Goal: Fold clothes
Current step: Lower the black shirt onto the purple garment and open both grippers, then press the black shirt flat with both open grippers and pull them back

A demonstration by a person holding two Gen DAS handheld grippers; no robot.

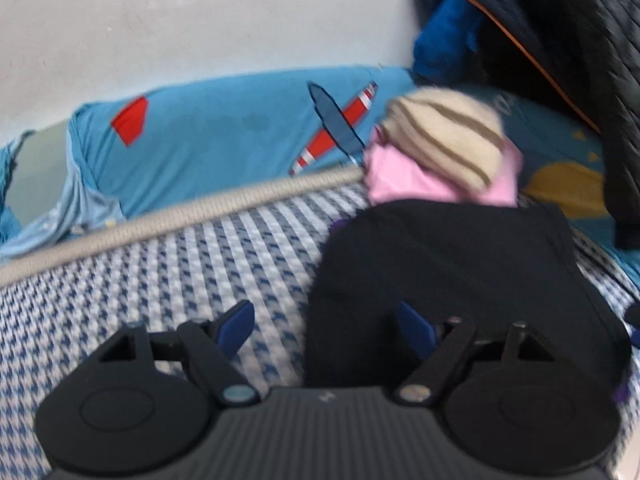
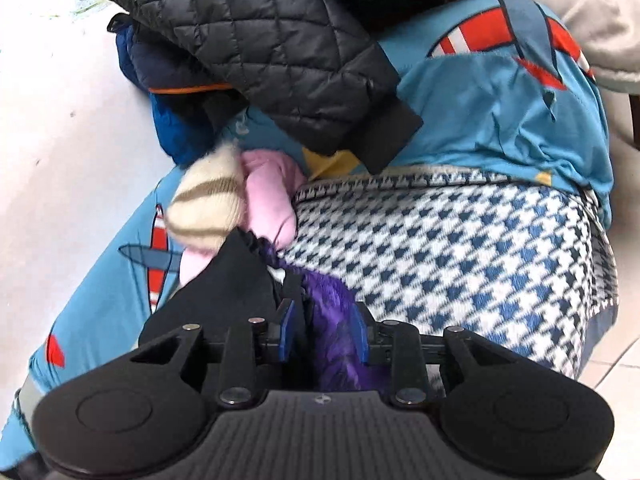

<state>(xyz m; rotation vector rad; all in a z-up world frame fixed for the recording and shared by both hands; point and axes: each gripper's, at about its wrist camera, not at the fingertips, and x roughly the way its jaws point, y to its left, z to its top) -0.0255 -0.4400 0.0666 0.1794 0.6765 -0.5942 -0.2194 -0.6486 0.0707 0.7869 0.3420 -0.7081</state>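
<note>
Two tools, left tool wide, right tool pinching purple fleece visible only there

Pretty sure we're looking at a bedroom in someone's home here. We've got a bed with a blue-and-white houndstooth blanket over a kid-style blue sheet printed with planes, pushed against a plain white wall. Clothes are heaped at the head end: a black quilted jacket, a pink garment, a striped beige knit. Pale floor tiles show bedside.
</note>
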